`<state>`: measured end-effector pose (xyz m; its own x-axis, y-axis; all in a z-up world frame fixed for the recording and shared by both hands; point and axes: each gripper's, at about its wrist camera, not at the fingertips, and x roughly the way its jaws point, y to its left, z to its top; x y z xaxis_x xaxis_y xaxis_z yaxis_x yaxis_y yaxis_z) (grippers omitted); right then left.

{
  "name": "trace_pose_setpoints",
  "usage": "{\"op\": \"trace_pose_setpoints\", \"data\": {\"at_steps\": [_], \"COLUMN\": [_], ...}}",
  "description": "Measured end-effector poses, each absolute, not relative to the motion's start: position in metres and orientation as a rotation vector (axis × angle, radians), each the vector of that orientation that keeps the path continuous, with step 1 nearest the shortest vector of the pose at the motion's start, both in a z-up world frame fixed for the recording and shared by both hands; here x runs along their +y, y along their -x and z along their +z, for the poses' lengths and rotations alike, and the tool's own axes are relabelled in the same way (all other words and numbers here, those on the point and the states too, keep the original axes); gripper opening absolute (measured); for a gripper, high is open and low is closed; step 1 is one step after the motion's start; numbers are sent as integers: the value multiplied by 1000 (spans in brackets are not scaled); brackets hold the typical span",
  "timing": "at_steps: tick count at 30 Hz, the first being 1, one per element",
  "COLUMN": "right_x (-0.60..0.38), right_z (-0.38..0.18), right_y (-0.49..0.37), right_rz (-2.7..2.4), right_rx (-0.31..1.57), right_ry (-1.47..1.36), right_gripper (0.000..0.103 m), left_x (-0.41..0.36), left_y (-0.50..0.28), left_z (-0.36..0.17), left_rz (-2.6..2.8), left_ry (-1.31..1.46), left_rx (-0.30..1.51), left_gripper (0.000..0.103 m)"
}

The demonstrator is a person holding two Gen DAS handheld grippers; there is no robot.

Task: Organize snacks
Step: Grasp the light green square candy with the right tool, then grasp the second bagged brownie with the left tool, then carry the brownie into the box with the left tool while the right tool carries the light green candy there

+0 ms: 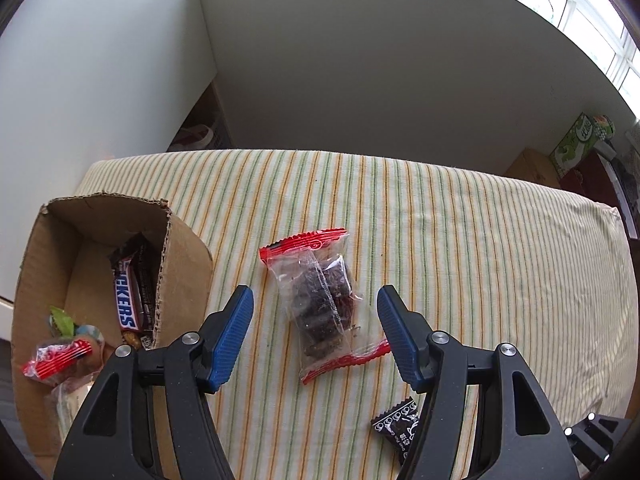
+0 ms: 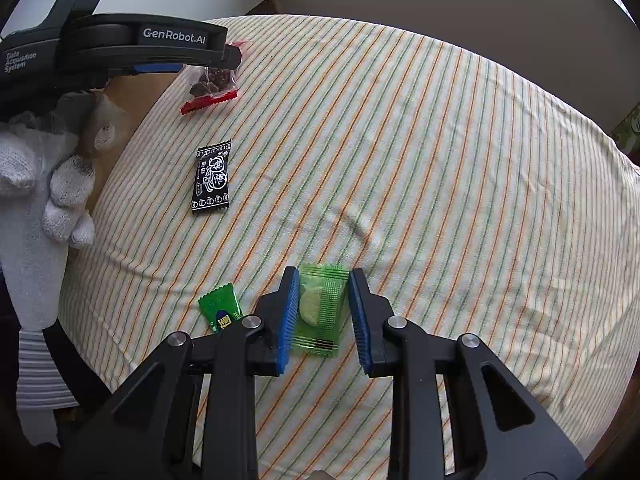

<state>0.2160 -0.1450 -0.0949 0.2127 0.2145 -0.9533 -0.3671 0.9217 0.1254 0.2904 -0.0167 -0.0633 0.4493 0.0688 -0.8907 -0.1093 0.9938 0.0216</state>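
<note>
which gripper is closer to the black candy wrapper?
Left. The left gripper brackets the red-ended clear packet, with the black candy wrapper just beside its right finger. The right gripper is farther off, closed on the clear green packet.

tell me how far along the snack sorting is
Partly done. The cardboard box already holds a Snickers bar and a few wrapped sweets. In hand: the right gripper is shut on the light green candy, and the left gripper hangs open over the red-edged clear packet. Still loose on the striped cloth: the black packet and the dark green candy.
</note>
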Motion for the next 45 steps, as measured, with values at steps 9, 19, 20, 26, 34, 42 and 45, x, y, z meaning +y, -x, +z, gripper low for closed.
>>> {"op": "trace_pose_setpoints", "data": {"at_steps": [9,19,20,26,34,42,45], "right_x": [-146,-150,-150,-147,-160,-173,-177], "right_z": [-93,-88,-87,-87,-84,-70,-56], "right_y": [-216,-219,-219,-216,-217,-207,-203], "right_rz": [411,426,429,439,437,424,426], "right_rx": [1300,1295,1294,1299,1311,1293,1271], "right_ry": [149,156,162,157,123,91,79], "right_gripper": [25,25,25,25,25,25,25], "left_x": [-42,-24,-25,-27,-24,-13,-17], "left_y": [-285,-309,-310,-308,-292,-271,-260], "left_z": [-63,-88,-89,-87,-86,-64,-40], "left_rz": [98,123,122,105,67,7,-12], "left_ry": [-5,70,65,45,62,105,104], "left_rx": [1101,1168,1163,1151,1144,1108,1083], "left_gripper": [47,47,46,38,36,35,35]}}
